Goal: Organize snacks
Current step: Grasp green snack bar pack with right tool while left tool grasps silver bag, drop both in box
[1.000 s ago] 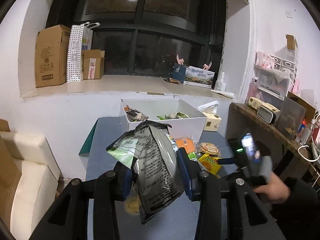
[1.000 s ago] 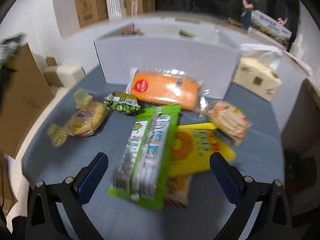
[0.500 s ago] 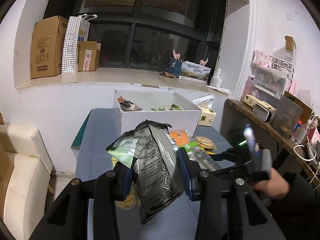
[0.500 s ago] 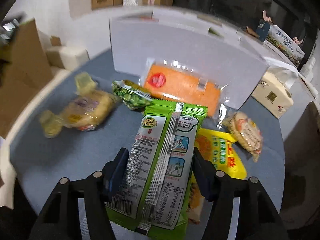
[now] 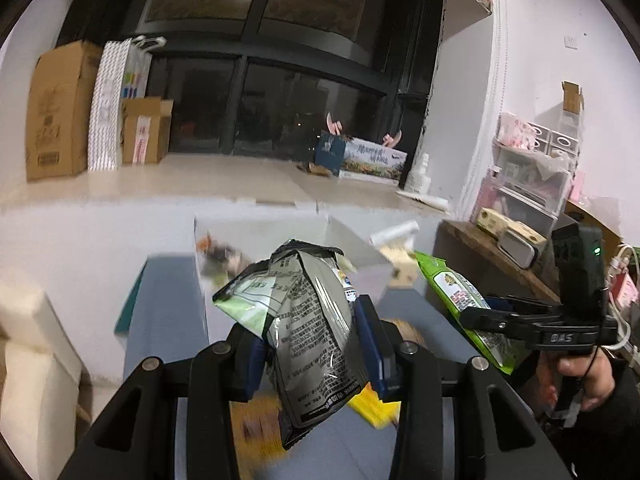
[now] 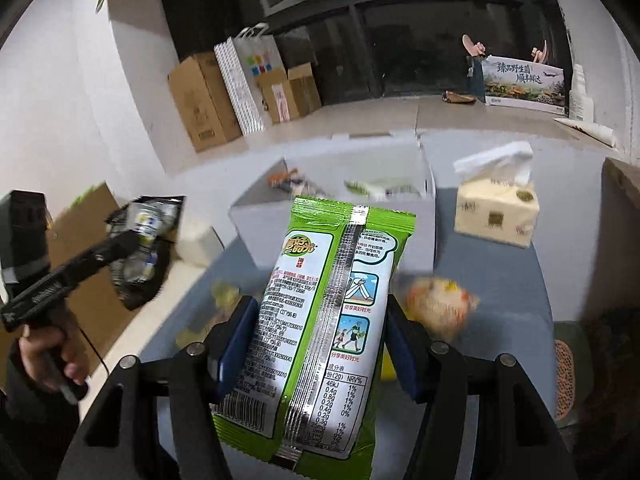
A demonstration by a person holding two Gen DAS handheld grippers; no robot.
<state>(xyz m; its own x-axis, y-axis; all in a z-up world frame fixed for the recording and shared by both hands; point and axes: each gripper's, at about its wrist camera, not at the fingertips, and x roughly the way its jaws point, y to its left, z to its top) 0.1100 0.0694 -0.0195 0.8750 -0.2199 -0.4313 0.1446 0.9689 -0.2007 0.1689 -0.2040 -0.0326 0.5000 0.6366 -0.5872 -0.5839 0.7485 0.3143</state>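
Note:
My left gripper (image 5: 314, 340) is shut on a crumpled grey and silver snack bag (image 5: 308, 312), held upright above the table. My right gripper (image 6: 320, 336) is shut on a long green snack packet (image 6: 324, 300), its pads pressing both sides, lifted off the table. Ahead of both stands an open white box (image 6: 256, 224) with several snacks inside, also in the left wrist view as the white box (image 5: 260, 228). Each view shows the other hand: the right gripper (image 5: 500, 316) with the green packet (image 5: 460, 292), and the left gripper (image 6: 120, 240) with the grey bag (image 6: 144, 240).
On the blue-grey table (image 6: 500, 300) lie a round wrapped pastry (image 6: 436, 308) and a yellow packet (image 5: 372, 408). A tissue box (image 6: 496, 216) stands right of the white box. Cardboard boxes (image 5: 56, 108) sit on the window sill, and a cluttered wooden shelf (image 5: 500, 256) is at right.
My right gripper shut on the green packet and lifted it off the table. My left gripper shifted sideways, still holding the grey bag.

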